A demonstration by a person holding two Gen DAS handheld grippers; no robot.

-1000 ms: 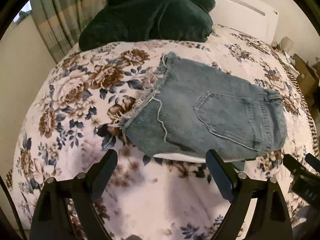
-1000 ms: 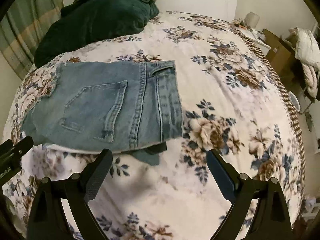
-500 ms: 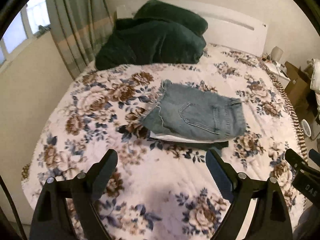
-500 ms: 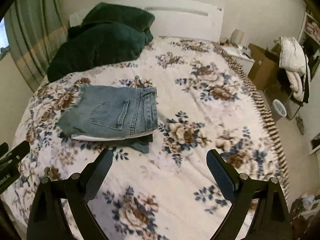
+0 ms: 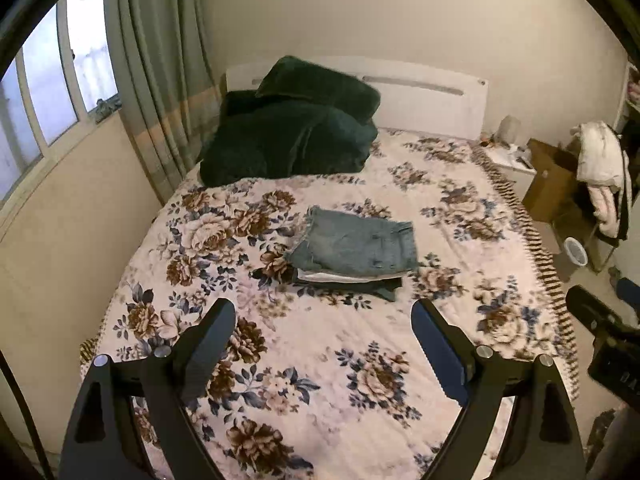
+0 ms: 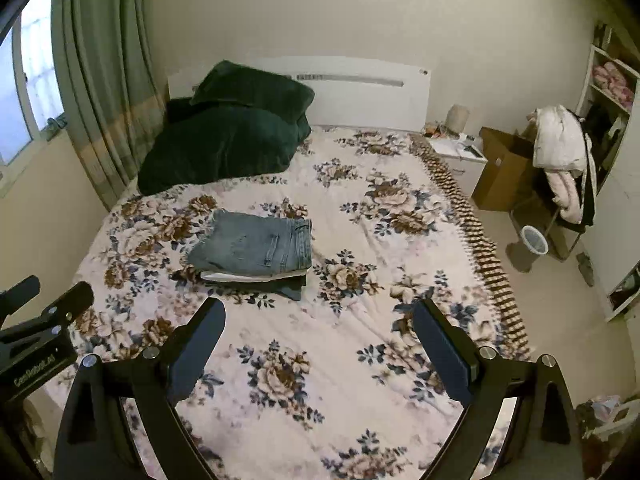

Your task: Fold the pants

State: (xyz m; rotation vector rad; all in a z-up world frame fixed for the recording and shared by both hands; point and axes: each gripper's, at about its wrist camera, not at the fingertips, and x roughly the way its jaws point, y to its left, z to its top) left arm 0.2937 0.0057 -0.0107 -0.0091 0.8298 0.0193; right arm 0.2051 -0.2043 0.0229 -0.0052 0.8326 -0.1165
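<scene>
Pants [image 5: 356, 246]: blue denim, folded into a compact rectangle, topmost item of a small stack on the bed [image 5: 320, 360]; a white layer and a darker garment show beneath the near edge. In the right view the pants [image 6: 256, 246] lie on the bed [image 6: 360, 340] toward its curtain side, short of the pillows.
Pillows [image 5: 296, 136]: two, dark green, piled at the head of the bed beyond the pants.
Curtain [image 5: 160, 92]: green, left of the bed.
Left gripper [image 5: 323, 314]: fingers spread wide, holding nothing, above the foot of the bed, well apart from the pants.
Right gripper [image 6: 319, 314]: fingers likewise wide apart and empty, same end of the bed.
</scene>
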